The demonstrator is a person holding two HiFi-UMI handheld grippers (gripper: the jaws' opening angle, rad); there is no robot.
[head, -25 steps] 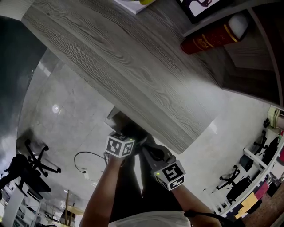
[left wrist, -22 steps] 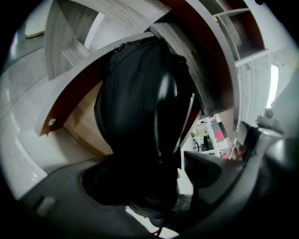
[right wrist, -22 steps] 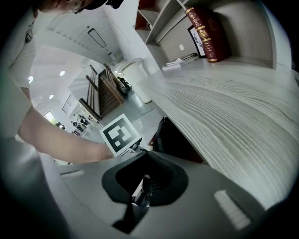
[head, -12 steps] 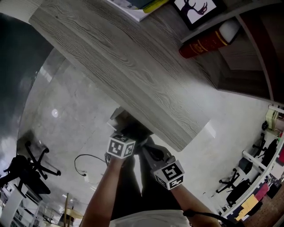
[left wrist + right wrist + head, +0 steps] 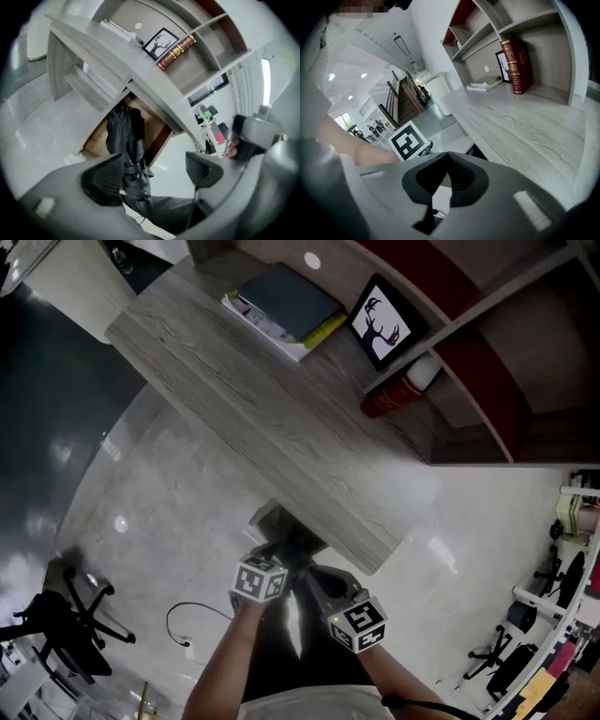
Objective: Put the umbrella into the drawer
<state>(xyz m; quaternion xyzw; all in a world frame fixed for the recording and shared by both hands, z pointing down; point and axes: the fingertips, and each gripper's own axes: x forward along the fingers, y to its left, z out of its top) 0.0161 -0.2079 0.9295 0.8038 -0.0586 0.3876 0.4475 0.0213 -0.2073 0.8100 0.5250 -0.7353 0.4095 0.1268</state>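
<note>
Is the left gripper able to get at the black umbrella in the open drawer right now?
Probably yes. The left gripper has just been opening its jaws and grips nothing; the umbrella lies right ahead of it in the open drawer, with nothing in the way.

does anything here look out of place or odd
Only the wooden drawer under the grey wood-grain desk: it stands open, with the black folded umbrella in it. Whether the umbrella's near end clears the drawer's front, I cannot tell.
</note>
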